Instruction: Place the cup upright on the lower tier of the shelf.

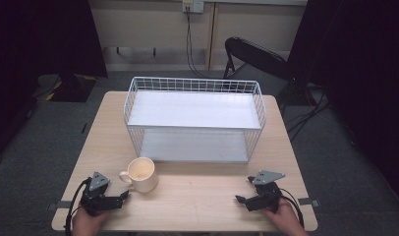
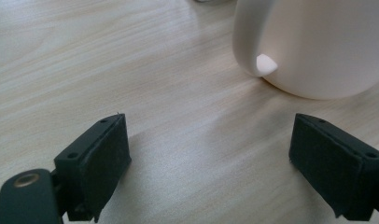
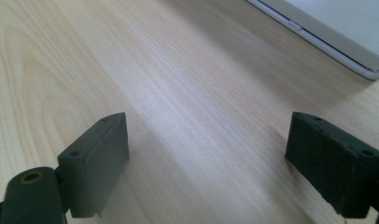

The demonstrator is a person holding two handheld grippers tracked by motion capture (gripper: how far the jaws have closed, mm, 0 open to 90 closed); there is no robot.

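Cream ceramic mug [image 1: 141, 174] upright at the near left of the table, both grippers spread wide and empty.

Glazed and rigid, the mug looks smooth enough to slip and would likely chip if knocked; empty, it should be fairly light. Its handle [image 1: 124, 175] points toward the left gripper [image 1: 123, 195], which sits low just beside it, so the handle loop or the rim wall seem the surest places to pinch. In the left gripper view the mug's base and handle root [image 2: 253, 51] lie just ahead of the parted jaws, not between them. The right gripper [image 1: 241, 198] rests well apart at the near right, jaws open over bare wood. Pale wood-grain table [image 1: 202, 196] is flat and matte. A white wire two-tier rack [image 1: 193, 118] stands behind the mug, a black folding chair [image 1: 256, 56] beyond, on grey carpet with dark curtains either side.
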